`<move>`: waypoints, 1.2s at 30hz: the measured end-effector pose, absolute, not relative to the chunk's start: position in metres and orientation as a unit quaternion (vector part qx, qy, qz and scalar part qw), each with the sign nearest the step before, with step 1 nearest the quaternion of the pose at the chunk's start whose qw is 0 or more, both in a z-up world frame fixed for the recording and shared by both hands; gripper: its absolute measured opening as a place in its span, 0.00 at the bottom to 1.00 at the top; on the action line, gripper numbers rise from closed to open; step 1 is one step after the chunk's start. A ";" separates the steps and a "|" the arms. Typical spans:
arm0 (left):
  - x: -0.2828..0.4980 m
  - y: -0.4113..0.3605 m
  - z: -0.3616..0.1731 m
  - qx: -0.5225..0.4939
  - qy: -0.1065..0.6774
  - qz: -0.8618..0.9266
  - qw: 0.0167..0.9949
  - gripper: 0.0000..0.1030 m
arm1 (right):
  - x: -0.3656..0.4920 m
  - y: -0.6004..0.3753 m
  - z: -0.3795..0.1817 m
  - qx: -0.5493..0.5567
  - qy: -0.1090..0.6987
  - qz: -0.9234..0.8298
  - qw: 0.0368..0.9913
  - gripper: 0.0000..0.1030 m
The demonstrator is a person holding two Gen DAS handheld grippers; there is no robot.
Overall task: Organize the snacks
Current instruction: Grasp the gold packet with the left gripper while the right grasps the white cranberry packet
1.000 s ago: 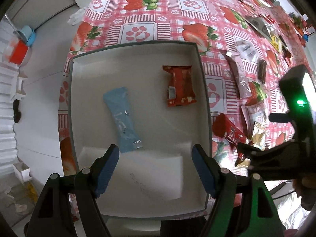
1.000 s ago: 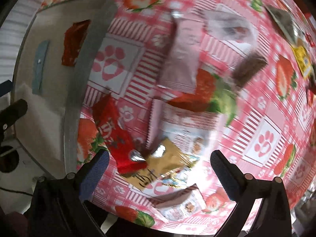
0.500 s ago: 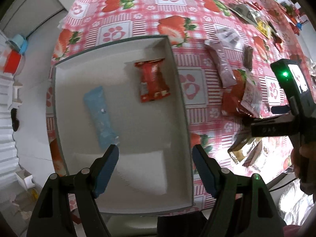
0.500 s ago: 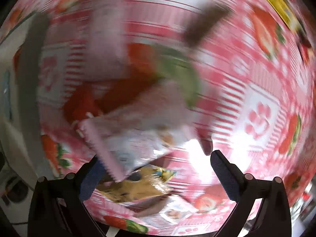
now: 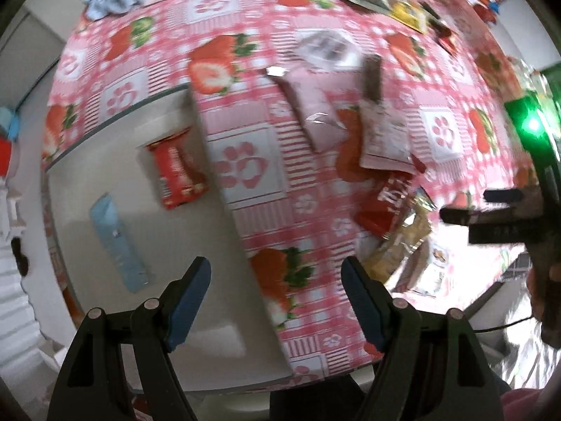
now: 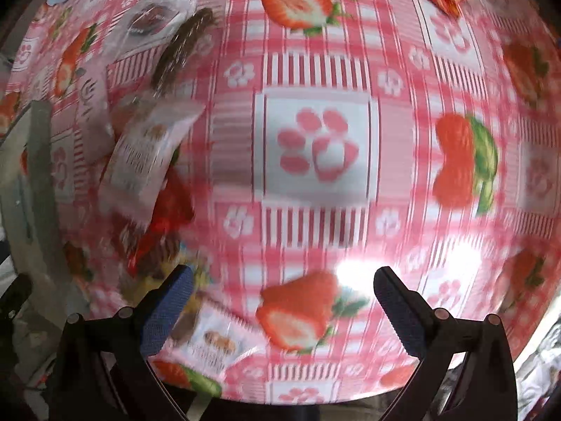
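1. Left tongs (image 5: 277, 294) aimed straight down, wide, gripping nothing, straddling the tray (image 5: 224, 189) wall.
2. Right tongs (image 6: 284, 301) wide, empty, over bare counter (image 6: 403, 161).
3. Snack pile (image 6: 147, 161) just left of right tongs.

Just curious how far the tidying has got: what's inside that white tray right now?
Two snacks lie inside the white tray: a red packet and a light blue packet, apart from each other. The tray's near end is hidden behind the gripper's fingers.

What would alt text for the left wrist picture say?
An open left gripper hangs over the edge of a white tray holding a red packet and a blue packet; more snacks lie on a strawberry tablecloth.
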State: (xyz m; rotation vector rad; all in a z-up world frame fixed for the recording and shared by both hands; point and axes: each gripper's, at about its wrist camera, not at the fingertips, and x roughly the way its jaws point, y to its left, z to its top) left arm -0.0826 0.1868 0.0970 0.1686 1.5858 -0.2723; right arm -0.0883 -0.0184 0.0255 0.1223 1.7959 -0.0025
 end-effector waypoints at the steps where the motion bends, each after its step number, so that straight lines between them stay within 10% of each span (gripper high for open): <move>1: -0.083 0.182 0.096 0.078 0.710 -0.126 0.688 0.78 | -0.106 -0.017 0.024 0.058 0.785 0.000 0.616 1.00; 36: -0.115 0.079 0.020 0.128 0.747 -0.213 0.616 0.78 | -0.192 -0.082 -0.032 0.042 0.812 -0.009 0.582 1.00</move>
